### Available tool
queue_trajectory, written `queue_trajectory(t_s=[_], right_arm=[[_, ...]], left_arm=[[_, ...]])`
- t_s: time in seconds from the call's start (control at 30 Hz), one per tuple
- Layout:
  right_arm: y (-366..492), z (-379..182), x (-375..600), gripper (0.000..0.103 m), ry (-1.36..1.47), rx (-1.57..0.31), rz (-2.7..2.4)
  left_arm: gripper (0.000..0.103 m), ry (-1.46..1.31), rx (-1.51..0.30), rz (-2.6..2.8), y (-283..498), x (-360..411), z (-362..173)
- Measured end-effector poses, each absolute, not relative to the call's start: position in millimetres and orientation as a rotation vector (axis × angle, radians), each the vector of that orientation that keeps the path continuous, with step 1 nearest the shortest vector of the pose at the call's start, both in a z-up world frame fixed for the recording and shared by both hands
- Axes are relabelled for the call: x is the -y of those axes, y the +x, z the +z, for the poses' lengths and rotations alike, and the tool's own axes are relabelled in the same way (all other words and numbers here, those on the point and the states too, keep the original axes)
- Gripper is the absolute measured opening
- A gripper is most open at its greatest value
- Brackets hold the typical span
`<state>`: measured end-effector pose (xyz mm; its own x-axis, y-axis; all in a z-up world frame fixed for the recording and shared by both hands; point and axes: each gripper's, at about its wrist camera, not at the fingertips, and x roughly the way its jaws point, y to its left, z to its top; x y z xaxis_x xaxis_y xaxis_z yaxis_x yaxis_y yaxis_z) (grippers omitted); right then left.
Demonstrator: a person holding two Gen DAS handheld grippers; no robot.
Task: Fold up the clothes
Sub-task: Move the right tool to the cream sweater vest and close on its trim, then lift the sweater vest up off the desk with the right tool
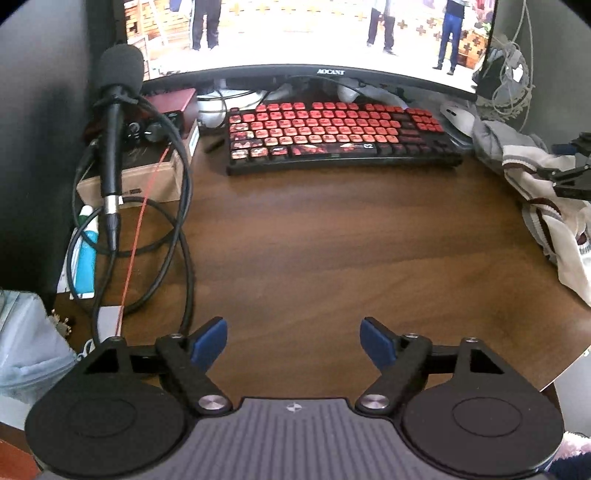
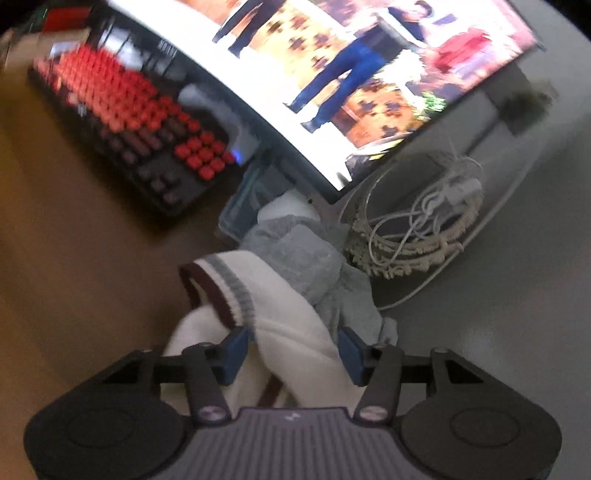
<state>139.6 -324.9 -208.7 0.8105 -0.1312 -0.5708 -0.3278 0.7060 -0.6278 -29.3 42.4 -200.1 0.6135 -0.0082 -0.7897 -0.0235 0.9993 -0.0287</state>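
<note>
A white garment with grey and maroon striped trim lies crumpled at the right edge of the wooden desk, with a grey garment behind it. My left gripper hovers open over bare desk near the front edge, well left of the clothes. In the right wrist view, my right gripper is open and straddles a fold of the white garment, whose striped trim lies just ahead. The grey garment is bunched beyond it. The right gripper also shows over the clothes in the left wrist view.
A red-keyed keyboard sits at the desk's back under a curved monitor. A microphone with looped cables and boxes crowds the left side. A coil of cords lies right of the clothes. A white mouse.
</note>
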Motion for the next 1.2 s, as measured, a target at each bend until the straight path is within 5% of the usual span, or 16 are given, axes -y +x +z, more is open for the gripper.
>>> queue_trajectory(t_s=[0.07, 0.13, 0.53, 1.2], right_arm=[[140.5, -198.4, 333.3, 0.050, -0.697, -0.628, 0.103], [141.4, -188.1, 341.8, 0.006, -0.603, -0.622, 0.089], [105.3, -85.7, 375.2, 0.005, -0.157, -0.426, 0.083], [15.9, 119.5, 289.6, 0.004, -0.126, 0.025, 0.319]], left_arm=[[0.081, -0.041, -0.902, 0.028, -30.9, -44.9, -200.8], [0.083, -0.046, -0.896, 0.029, -32.3, -46.3, -201.0], [0.083, 0.115, -0.690, -0.036, -30.4, -13.2, -189.2], [0.093, -0.037, -0.392, -0.294, -16.7, 9.7, -117.8]])
